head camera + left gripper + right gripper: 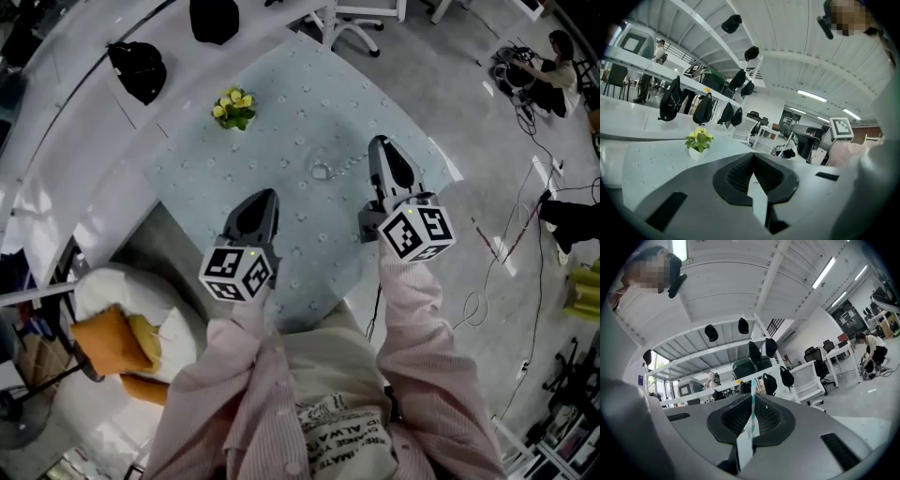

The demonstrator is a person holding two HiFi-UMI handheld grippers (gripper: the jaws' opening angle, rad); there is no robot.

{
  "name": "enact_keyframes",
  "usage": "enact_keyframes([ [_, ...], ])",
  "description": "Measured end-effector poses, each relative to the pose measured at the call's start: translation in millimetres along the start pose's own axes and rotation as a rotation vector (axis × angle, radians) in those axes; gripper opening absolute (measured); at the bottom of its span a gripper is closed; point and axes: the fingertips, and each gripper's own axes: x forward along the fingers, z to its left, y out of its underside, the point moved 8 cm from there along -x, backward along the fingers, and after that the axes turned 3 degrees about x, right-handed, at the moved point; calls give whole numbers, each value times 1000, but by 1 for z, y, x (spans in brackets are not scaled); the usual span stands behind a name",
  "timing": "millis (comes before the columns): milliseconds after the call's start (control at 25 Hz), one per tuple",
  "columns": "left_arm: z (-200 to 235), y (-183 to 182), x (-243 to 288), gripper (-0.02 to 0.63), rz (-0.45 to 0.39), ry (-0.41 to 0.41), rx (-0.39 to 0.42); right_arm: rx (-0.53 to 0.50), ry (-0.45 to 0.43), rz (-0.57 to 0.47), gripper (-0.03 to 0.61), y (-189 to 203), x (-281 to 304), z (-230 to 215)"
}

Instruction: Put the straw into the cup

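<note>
On counter (281,122), ahead of and betw. both grippers: clear cup (321,171). Further back-left: plant (233,108). At R gripper (380,143): jaws clenched on straw (752,420), teal-white, upright betw. pads, not in cup. At L gripper (267,195): jaws clenched; pale sliver (758,199) betw. pads, identity unclear. Side by side, well apart.

left hand-held gripper (265,195) + right hand-held gripper (380,142) = 2 | straw (753,404) 1 | white strip (758,201) 1 | clear cup (322,171) 1 | potted plant (234,108) 1 | desk (309,84) 1 | black bags (141,70) past the desk's far edge 2
</note>
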Motion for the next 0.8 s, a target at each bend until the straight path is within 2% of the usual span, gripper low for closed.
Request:
enact_keyframes([
  [400, 10, 26, 38, 0, 55, -26, -43, 48, -36, 83, 14, 45, 47, -24],
  [800, 18, 54, 57, 0, 105, -59, -95, 97, -43, 199, 14, 95, 64, -45],
])
